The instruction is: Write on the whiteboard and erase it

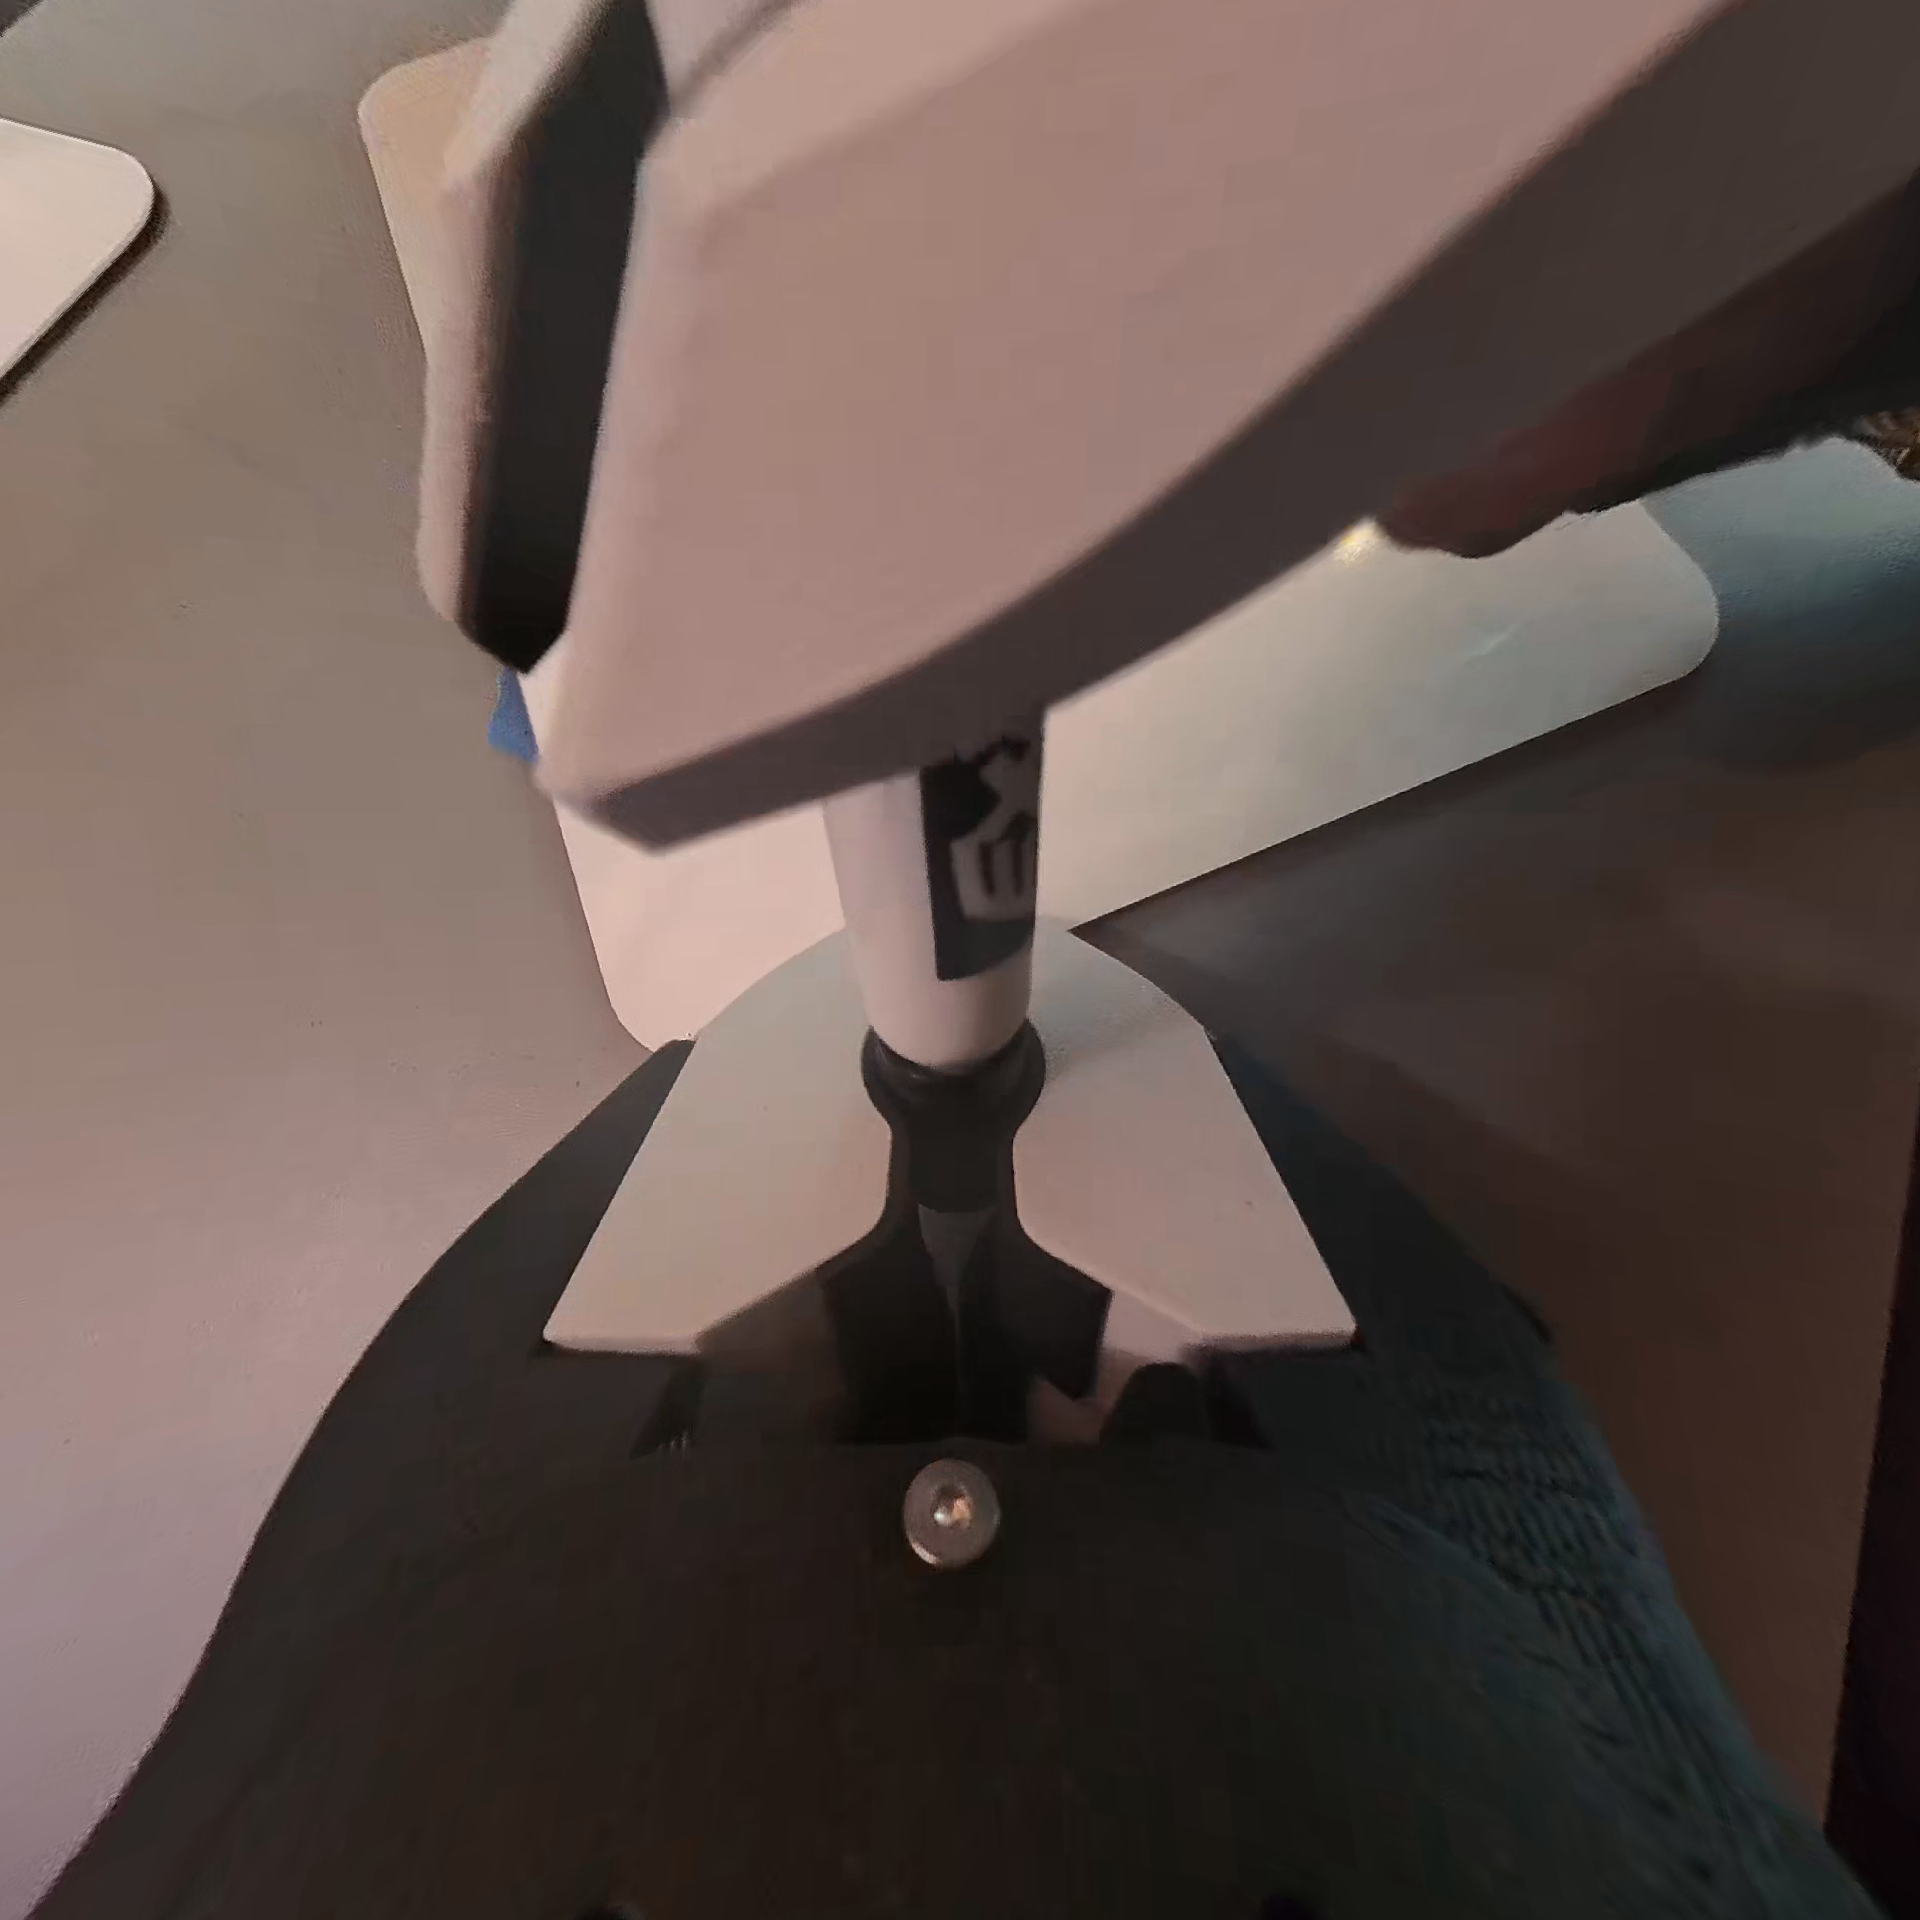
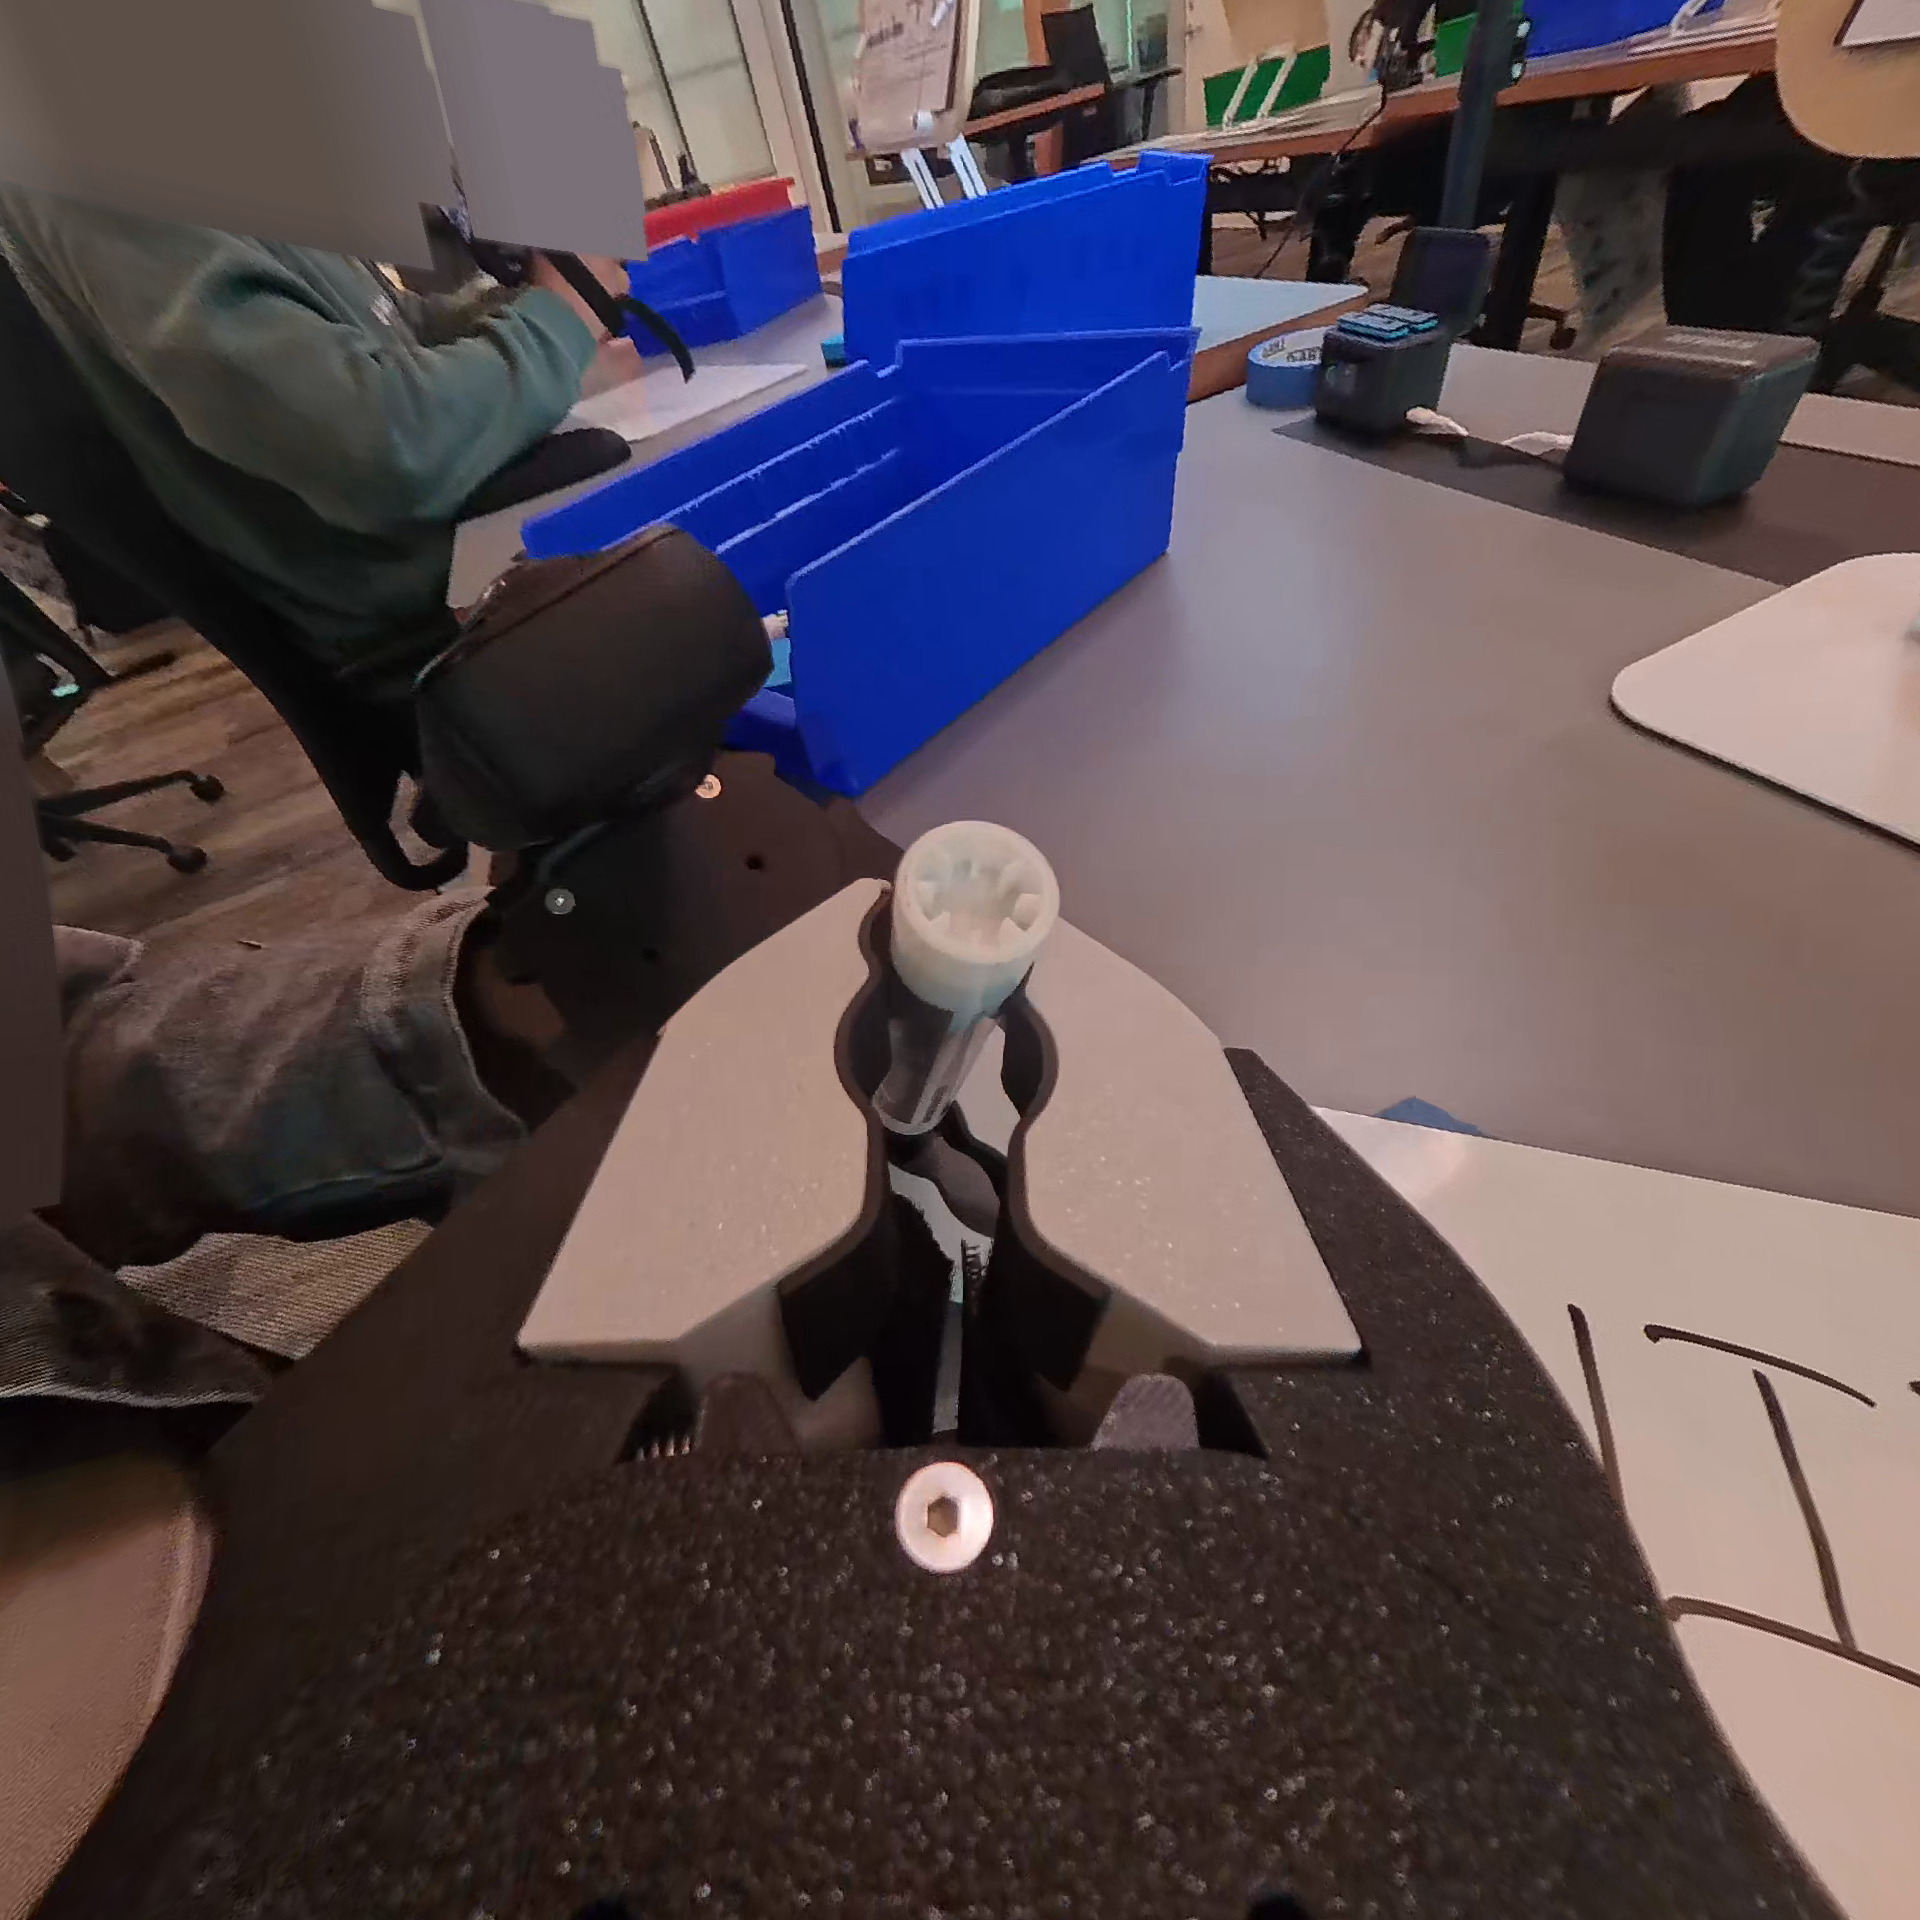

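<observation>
1. The left gripper point(image 1: 951, 1101) is clamped on the black nib end of a white marker point(image 1: 914, 935), low in the frame's centre.
2. The right gripper point(image 2: 951, 1023) grips the marker's barrel, whose white end point(image 2: 975, 914) pokes out at mid-frame.
3. The whiteboard point(image 2: 1662, 1299), lower right, already bears black strokes point(image 2: 1797, 1455); the writing looks done or nearly so, and erasing remains.

The marker point(image 1: 940, 925) above the left gripper point(image 1: 951, 1081) is hidden behind the blurred right gripper point(image 1: 1039, 416); its tip is unseen.
</observation>
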`<state>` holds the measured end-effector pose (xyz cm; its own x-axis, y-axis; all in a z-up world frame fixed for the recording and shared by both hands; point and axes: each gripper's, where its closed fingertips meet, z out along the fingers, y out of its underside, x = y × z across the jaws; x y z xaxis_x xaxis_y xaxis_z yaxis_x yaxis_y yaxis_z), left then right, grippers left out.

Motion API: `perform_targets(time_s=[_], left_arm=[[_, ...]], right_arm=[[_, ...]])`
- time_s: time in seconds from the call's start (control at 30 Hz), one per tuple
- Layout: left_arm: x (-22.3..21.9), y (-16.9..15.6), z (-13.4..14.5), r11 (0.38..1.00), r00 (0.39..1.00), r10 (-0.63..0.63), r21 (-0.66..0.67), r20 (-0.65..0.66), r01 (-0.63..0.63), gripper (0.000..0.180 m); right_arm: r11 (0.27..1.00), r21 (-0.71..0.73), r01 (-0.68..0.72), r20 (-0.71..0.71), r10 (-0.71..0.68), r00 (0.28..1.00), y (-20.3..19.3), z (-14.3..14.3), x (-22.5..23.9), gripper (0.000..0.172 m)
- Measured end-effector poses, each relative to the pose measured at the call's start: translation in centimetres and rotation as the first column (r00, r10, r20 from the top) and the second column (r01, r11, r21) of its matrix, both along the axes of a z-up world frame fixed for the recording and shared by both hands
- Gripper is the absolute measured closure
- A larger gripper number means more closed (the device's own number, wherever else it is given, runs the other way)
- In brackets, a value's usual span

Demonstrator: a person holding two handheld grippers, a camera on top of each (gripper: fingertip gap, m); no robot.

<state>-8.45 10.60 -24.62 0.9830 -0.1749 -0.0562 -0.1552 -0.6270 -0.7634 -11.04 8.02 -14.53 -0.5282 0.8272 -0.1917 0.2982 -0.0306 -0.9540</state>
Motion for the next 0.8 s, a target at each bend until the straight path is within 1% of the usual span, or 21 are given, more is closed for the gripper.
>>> perform_targets(time_s=[0.07, 0.17, 0.3, 0.43, 0.47, 0.53, 0.57, 0.6, 0.63, 0.67, 0.8], left_arm=[[0.0, 0.0, 0.0, 1.000, 1.000, 0.001, -0.001, 0.009, -0.001, 0.174], [0.0, -0.1, 0.0, 1.000, 1.000, 0.000, 0.002, -0.001, 0.000, 0.174], [0.2, 0.0, 0.0, 1.000, 0.999, -0.010, 0.009, -0.043, 0.011, 0.172], [0.5, 0.0, 1.1, 0.995, 0.999, -0.035, 0.092, -0.031, 0.038, 0.171], [0.5, 0.1, 1.3, 0.994, 0.999, -0.035, 0.107, -0.022, 0.037, 0.171], [0.5, 0.1, 1.6, 0.992, 0.999, -0.037, 0.122, 0.004, 0.037, 0.171], [0.5, 0.1, 1.8, 0.990, 0.999, -0.035, 0.138, 0.011, 0.033, 0.171], [0.5, 0.1, 2.0, 0.988, 0.999, -0.036, 0.150, 0.016, 0.033, 0.170], [0.6, 0.1, 2.1, 0.987, 0.999, -0.042, 0.157, 0.020, 0.038, 0.170], [0.7, 0.1, 2.2, 0.986, 0.999, -0.049, 0.162, 0.018, 0.045, 0.170], [0.6, 0.2, 2.6, 0.980, 0.999, -0.043, 0.197, -0.005, 0.043, 0.170]], right_arm=[[1.000, 0.009, -0.002, 0.007, 0.002, 1.000, -0.1, -0.3, -0.1, 0.153], [1.000, -0.024, -0.014, 0.023, 0.014, 1.000, 0.0, -1.0, 0.2, 0.152], [0.997, -0.067, -0.043, 0.017, 0.044, 0.999, -0.3, -0.9, 0.8, 0.153], [0.993, -0.092, -0.080, -0.021, 0.078, 0.997, -0.6, 0.1, 1.2, 0.153], [0.994, -0.077, -0.078, -0.025, 0.076, 0.997, -0.4, 0.3, 1.4, 0.151], [0.998, -0.042, -0.041, -0.031, 0.040, 0.999, 0.3, 0.7, 1.5, 0.133], [0.999, -0.036, -0.032, -0.035, 0.031, 0.999, 0.6, 0.9, 1.6, 0.128], [0.998, -0.042, -0.043, -0.045, 0.041, 0.998, 0.5, 1.1, 1.9, 0.131], [0.996, -0.056, -0.064, -0.063, 0.061, 0.996, 0.3, 1.3, 2.2, 0.139], [0.994, -0.070, -0.081, -0.086, 0.075, 0.994, 0.0, 1.4, 2.4, 0.153], [0.993, -0.101, -0.067, -0.169, 0.049, 0.984, -0.3, 1.8, 2.5, 0.153]])
